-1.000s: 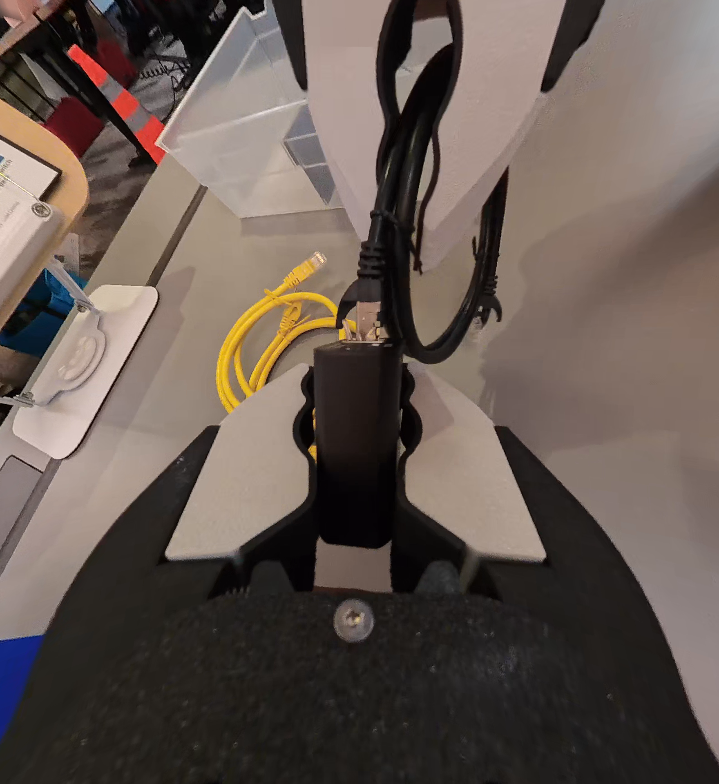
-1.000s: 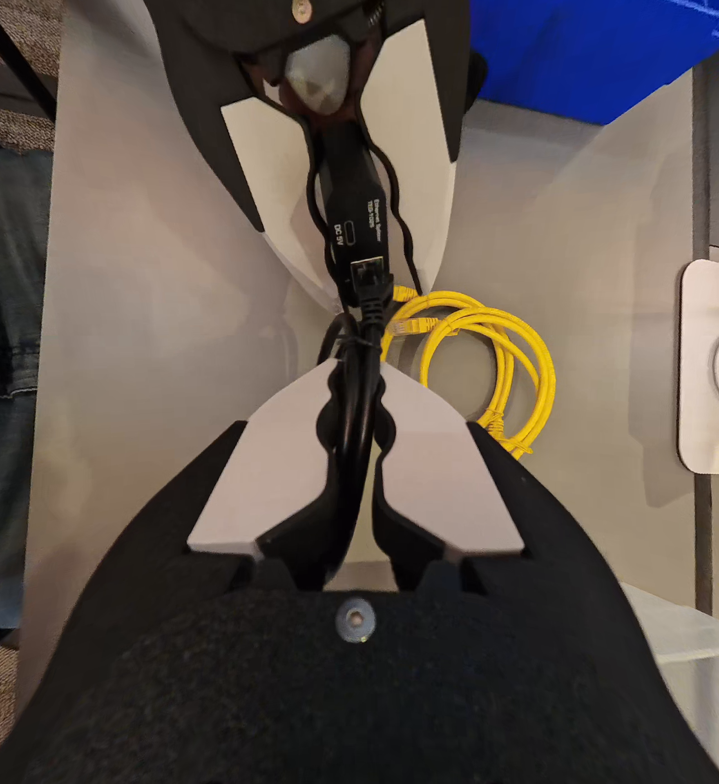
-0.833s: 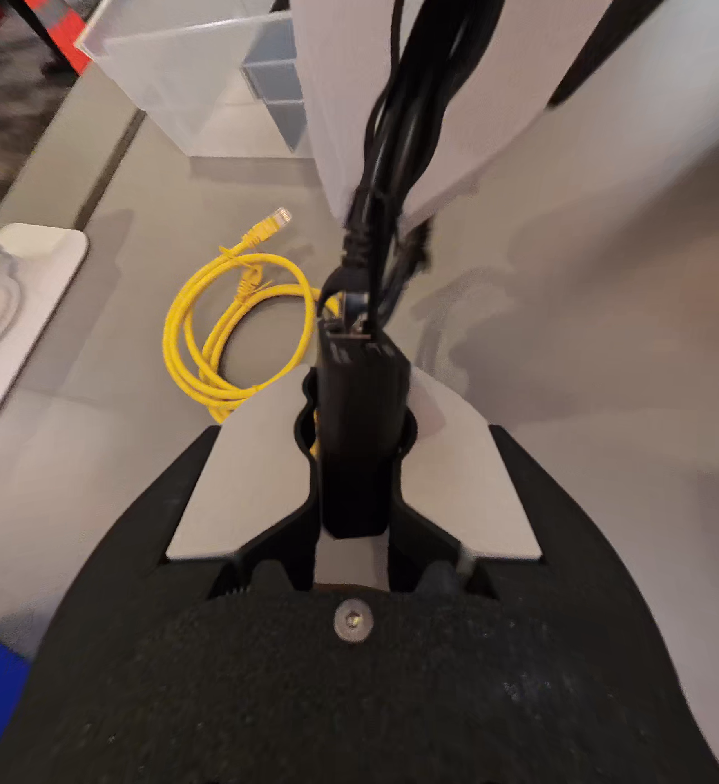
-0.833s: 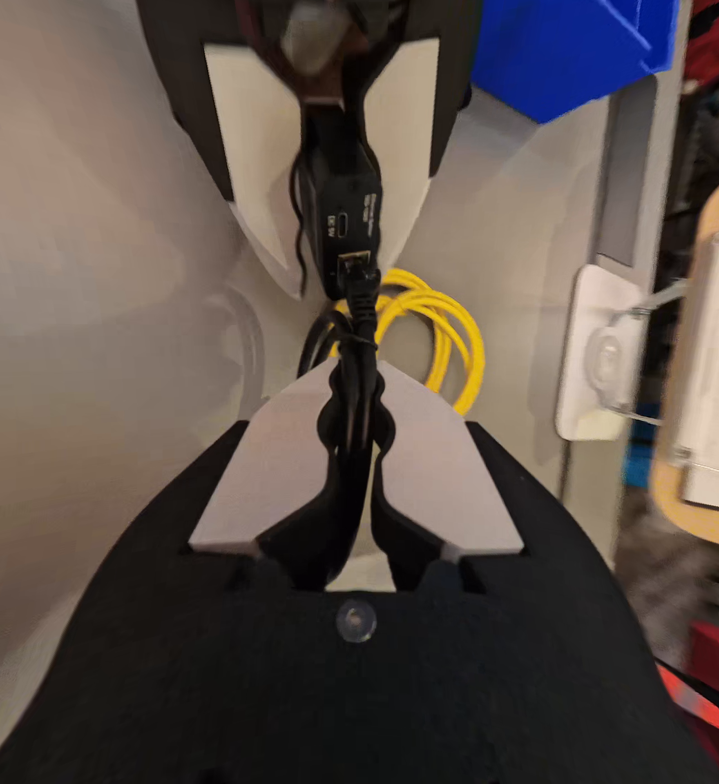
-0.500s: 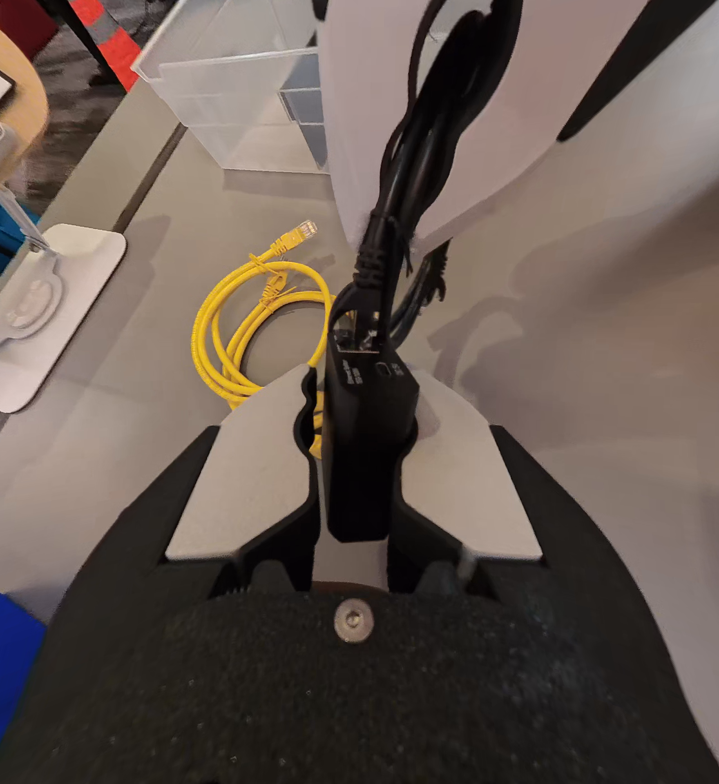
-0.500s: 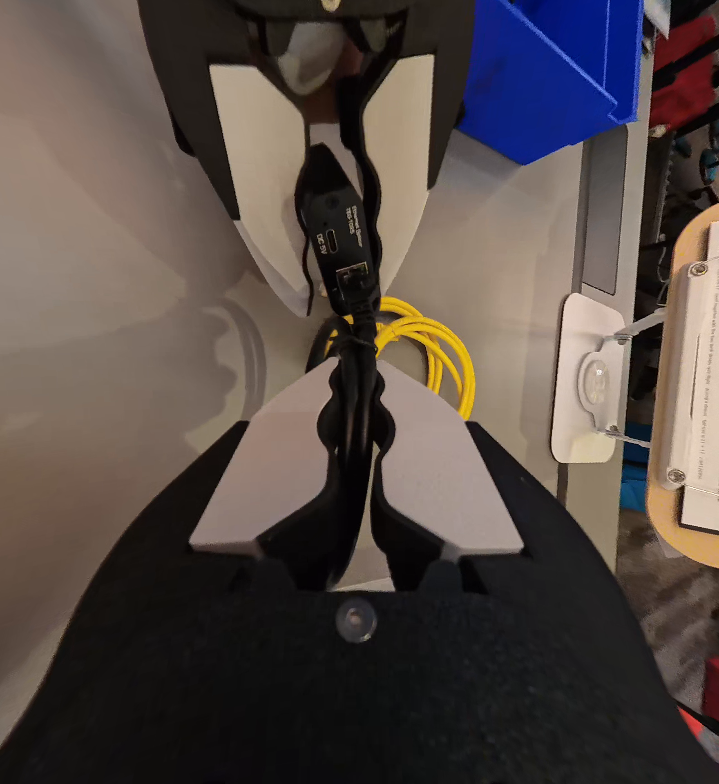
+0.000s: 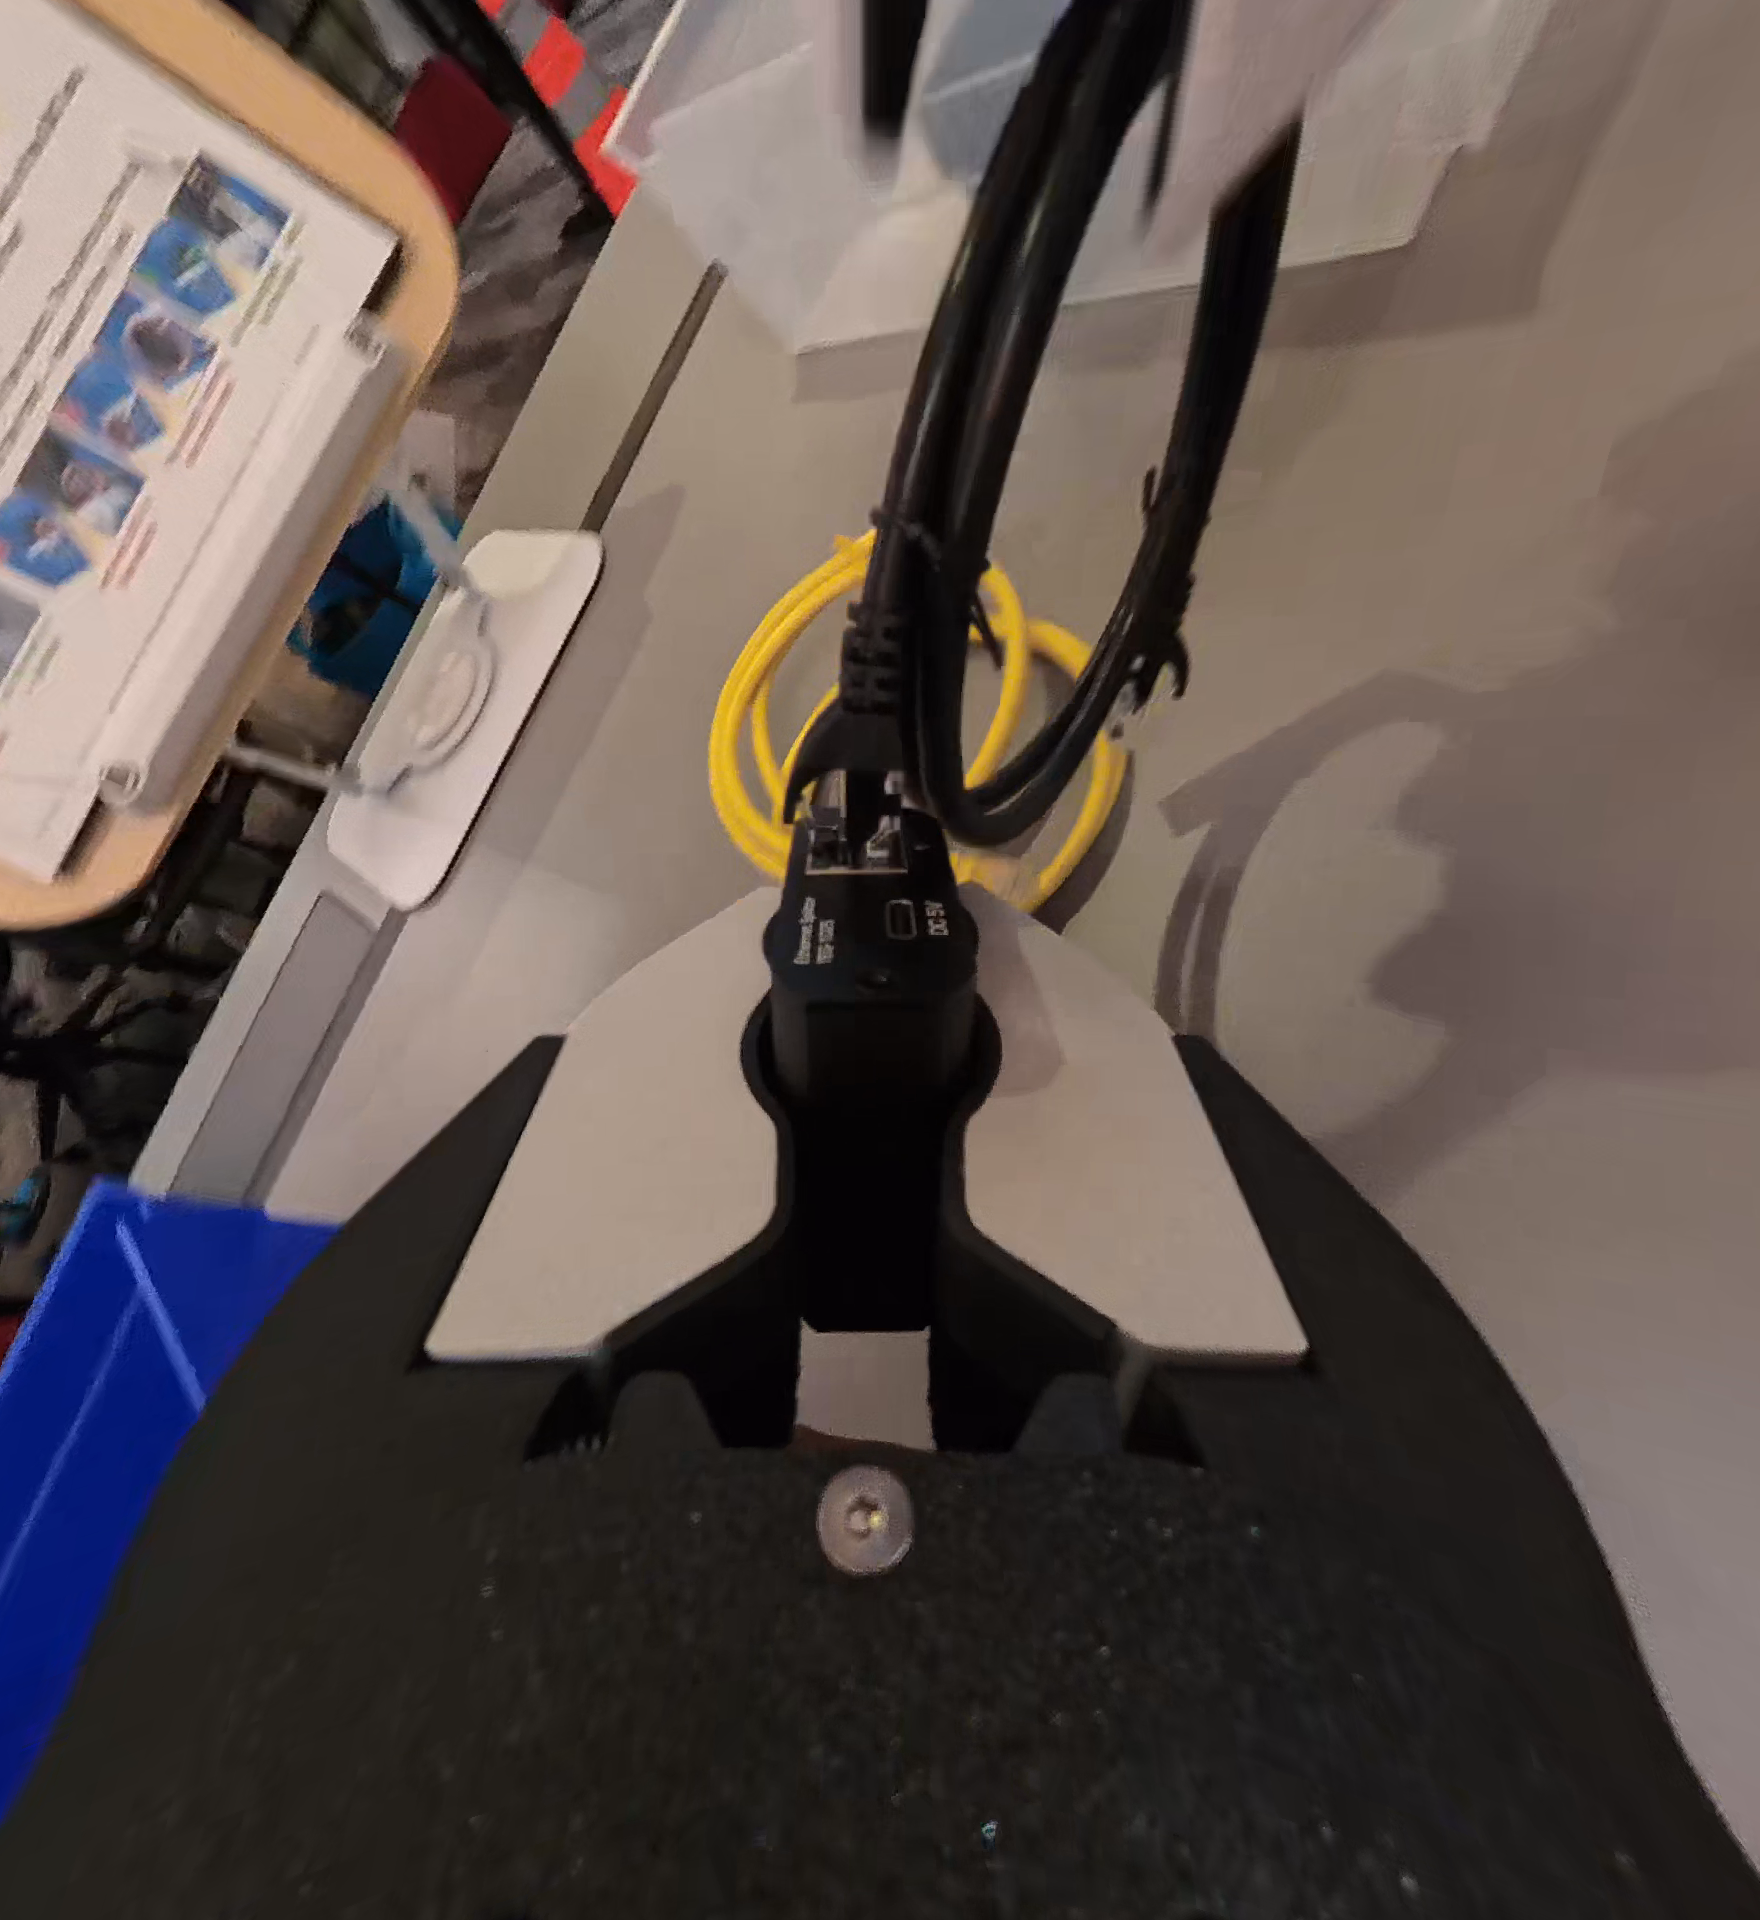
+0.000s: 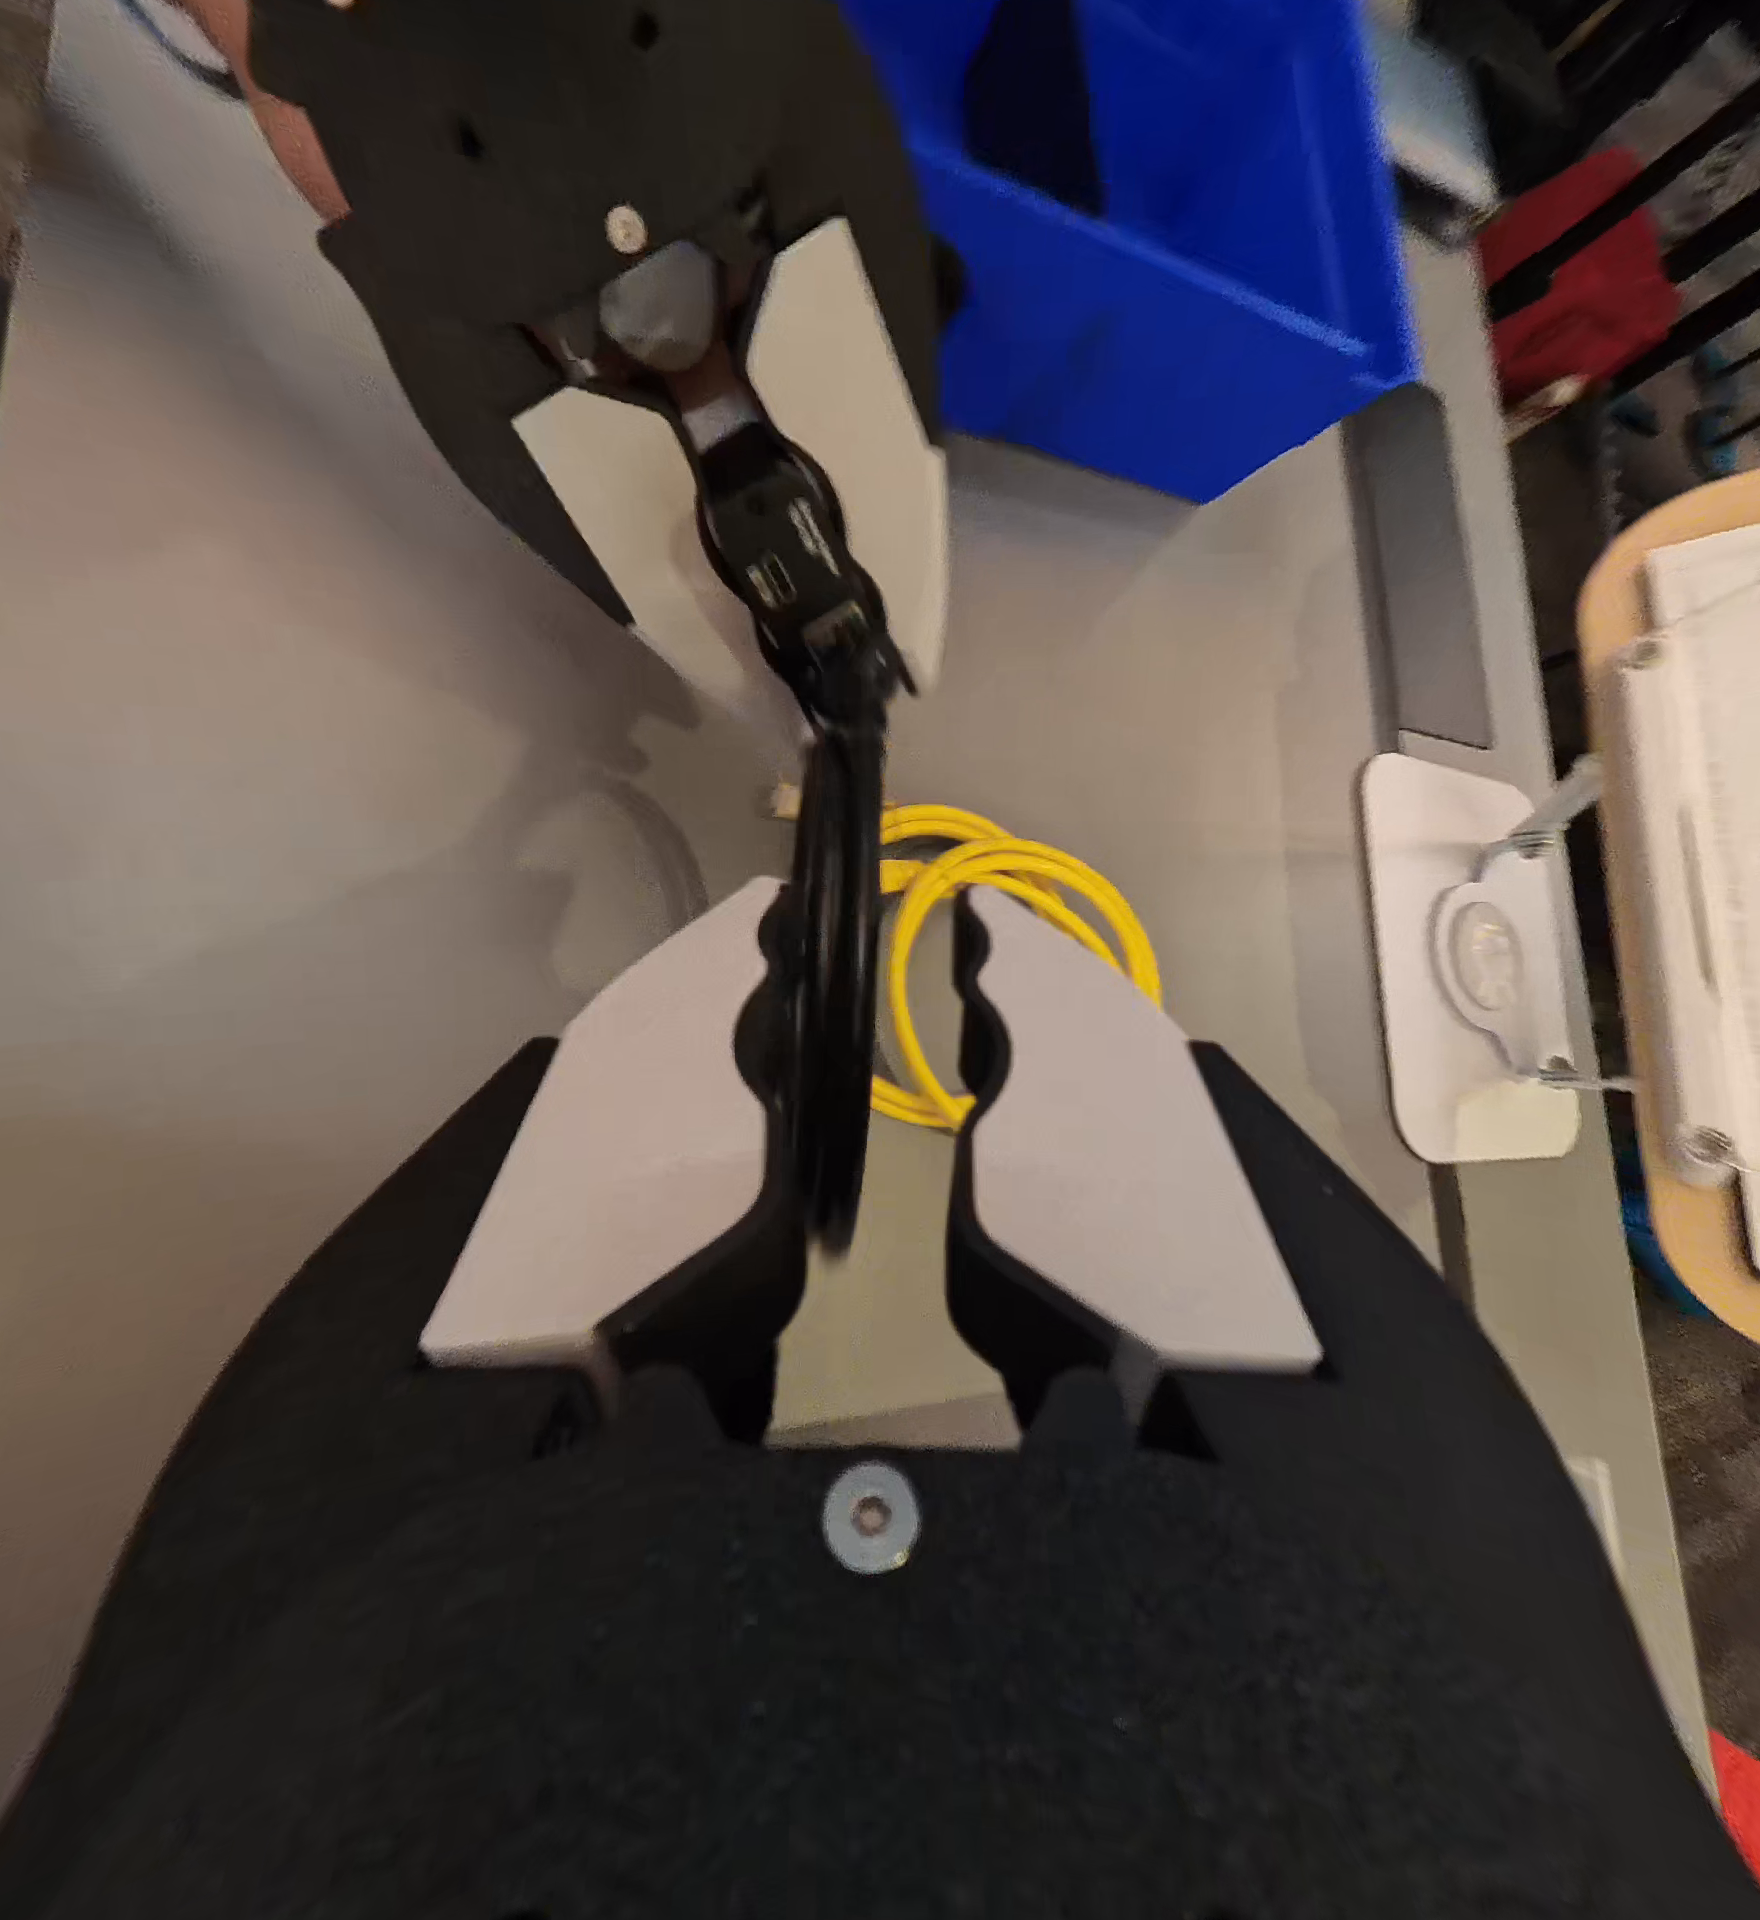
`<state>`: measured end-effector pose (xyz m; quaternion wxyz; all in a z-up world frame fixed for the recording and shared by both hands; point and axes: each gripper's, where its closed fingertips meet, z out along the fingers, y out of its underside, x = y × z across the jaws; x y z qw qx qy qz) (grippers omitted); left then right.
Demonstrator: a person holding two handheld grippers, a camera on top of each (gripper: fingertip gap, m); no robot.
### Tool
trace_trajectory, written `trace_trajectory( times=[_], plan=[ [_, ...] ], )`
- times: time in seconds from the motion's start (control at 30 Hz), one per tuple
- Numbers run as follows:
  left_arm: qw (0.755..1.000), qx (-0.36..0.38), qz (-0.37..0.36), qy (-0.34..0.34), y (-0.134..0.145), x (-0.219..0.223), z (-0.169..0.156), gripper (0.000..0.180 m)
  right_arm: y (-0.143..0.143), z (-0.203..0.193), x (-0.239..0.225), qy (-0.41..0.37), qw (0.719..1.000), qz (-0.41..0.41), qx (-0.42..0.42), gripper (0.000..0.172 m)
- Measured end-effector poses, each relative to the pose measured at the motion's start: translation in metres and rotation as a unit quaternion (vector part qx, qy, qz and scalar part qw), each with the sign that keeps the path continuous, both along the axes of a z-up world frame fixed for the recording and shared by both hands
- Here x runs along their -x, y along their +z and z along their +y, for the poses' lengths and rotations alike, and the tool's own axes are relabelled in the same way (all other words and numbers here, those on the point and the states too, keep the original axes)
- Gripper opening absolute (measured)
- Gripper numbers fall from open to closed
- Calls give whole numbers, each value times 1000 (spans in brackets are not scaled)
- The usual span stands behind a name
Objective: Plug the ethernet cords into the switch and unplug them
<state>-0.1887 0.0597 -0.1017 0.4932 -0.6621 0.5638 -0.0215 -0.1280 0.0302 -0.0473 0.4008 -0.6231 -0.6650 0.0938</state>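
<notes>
Your left fingers [image 7: 647, 1122] are clamping the switch [image 7: 871, 997]; your right fingers [image 8: 647, 1091] are standing apart, so the plugged black cord [image 8: 829, 987] (unsupported) is risking dragging loose.

Soft, warm indoor light is falling from above, leaving the grey table [image 7: 1478, 1039] evenly lit with no hard glare. Broad, fuzzy-edged shadows are spreading over the table in both views, darkest to the right in the left wrist view. Motion blur is smearing the instruction sheet [image 7: 97, 416] and the blue bin [image 8: 1167, 260], and it is softening the black cord [image 8: 834, 987]. The wide-angle lenses are bending straight edges toward the borders. The near black body of each hand-held gripper is showing grainy and dim.
</notes>
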Motion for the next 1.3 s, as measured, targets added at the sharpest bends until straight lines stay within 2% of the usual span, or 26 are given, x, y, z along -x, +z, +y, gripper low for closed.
trace_trajectory(
  times=[0.03,0.13,0.2,0.27,0.37,0.53,0.6,0.67,0.77,0.8,0.87,0.97,1.07,1.13,1.2,1.3],
  plan=[
    [1000,9,-15,21,0,12,1,26,11,1,-7,-8,1000,18,0,34],
    [987,64,-111,97,3,50,-5,26,37,7,-37,-39,997,66,18,37],
    [974,82,-169,128,7,70,-15,26,40,16,-55,-58,995,77,37,41],
    [964,83,-211,143,12,83,-28,26,23,22,-64,-74,993,58,74,49],
    [951,79,-256,157,14,93,-46,26,-17,27,-46,-79,989,26,124,49],
    [936,83,-291,181,6,102,-57,26,-98,39,-2,-78,983,-101,135,47],
    [929,100,-310,174,5,101,-58,26,-116,53,0,-89,977,-149,122,47],
    [929,108,-315,160,4,99,-59,26,-122,63,2,-88,975,-166,117,38],
    [933,118,-304,152,-6,96,-61,26,-136,73,-7,-85,964,-229,107,5],
    [932,123,-306,150,-8,95,-61,26,-136,73,-7,-77,962,-240,102,5],
    [930,130,-312,145,-8,93,-63,26,-117,71,-7,-65,969,-227,75,5],
    [932,124,-313,136,-4,90,-65,26,-52,70,-26,-89,982,-164,38,5],
    [938,113,-302,130,-2,89,-67,26,17,62,-87,-143,980,-142,-2,5],
    [936,121,-307,126,-1,87,-68,26,44,49,-136,-180,975,-133,9,5],
    [932,130,-314,122,-1,85,-69,26,48,30,-183,-213,967,-137,39,5],
    [932,130,-315,119,1,83,-68,26,21,5,-229,-232,955,-156,99,5]
  ],
)
